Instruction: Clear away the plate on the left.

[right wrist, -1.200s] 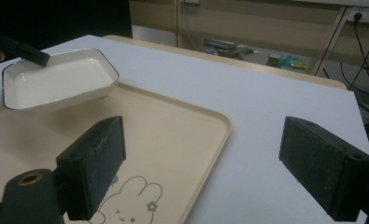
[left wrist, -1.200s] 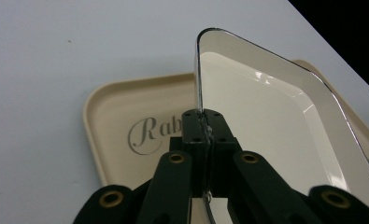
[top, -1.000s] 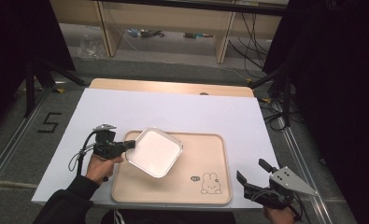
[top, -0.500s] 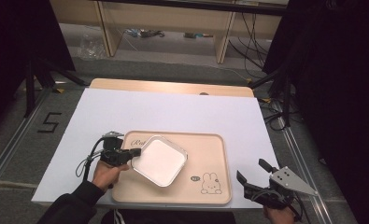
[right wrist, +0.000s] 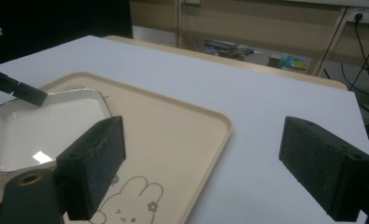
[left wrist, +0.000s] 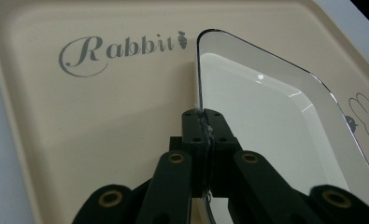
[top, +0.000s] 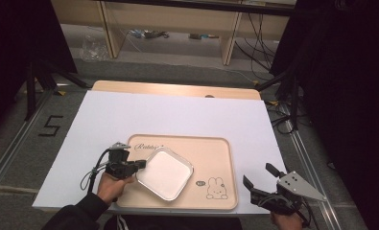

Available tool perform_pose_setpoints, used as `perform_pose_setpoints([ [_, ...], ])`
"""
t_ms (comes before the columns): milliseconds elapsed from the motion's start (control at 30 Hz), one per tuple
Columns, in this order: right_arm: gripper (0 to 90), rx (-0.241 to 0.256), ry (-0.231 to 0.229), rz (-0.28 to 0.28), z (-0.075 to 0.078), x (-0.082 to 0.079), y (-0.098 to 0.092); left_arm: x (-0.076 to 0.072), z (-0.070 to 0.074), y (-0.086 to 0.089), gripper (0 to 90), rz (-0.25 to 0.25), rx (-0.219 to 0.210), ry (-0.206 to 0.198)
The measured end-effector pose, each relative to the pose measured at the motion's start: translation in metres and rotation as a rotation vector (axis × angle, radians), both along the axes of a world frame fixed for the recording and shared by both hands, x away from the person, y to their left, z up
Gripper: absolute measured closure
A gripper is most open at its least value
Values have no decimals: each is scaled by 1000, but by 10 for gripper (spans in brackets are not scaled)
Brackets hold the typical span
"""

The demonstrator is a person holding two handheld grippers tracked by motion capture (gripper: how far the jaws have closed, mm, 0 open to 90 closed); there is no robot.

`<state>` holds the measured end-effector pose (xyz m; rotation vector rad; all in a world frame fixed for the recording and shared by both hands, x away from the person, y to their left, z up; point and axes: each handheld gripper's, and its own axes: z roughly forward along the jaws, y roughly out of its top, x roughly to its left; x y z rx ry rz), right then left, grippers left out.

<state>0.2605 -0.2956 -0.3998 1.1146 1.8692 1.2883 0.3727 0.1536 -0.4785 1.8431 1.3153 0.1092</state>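
Observation:
A white square dish (top: 164, 173) with a thin dark rim lies on a beige tray (top: 216, 153) printed with "Rabbit" and a rabbit drawing. My left gripper (top: 140, 164) is shut on the dish's left rim (left wrist: 202, 100), its jaws pinched together over the edge. The dish (right wrist: 46, 128) rests low on the tray's left half. My right gripper (top: 259, 178) hovers open off the tray's right front corner, its pads (right wrist: 95, 161) wide apart with nothing between them.
The tray (right wrist: 187, 126) sits on a white sheet (top: 177, 115) that covers a wooden table. A dark cable trails from the left gripper toward the table's front edge. Black stands and shelving stand beyond the table's far side.
The left gripper has carried the dish down and toward the front of the tray, from tilted and raised to lying low on it. The right gripper has stayed in place.

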Motion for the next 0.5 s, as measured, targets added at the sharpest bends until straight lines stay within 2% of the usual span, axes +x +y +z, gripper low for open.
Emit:
perform_pose_setpoints([
  [33,152,5,-2,-3,0,0,1,0,0,0,878,-1,2,2],
  [100,152,-20,-10,-3,1,0,-1,-2,0,2,877,-23,15,16],
  [167,153,15,-4,0,-1,0,1,-5,-2,0,875,-4,9,24],
  [233,152,4,5,-2,0,0,1,-7,-1,2,874,-36,32,28],
  [367,152,11,-3,-1,-1,0,1,-11,-2,2,872,-19,36,34],
  [500,152,9,-4,-1,-1,0,1,-15,-3,2,870,-35,53,46],
])
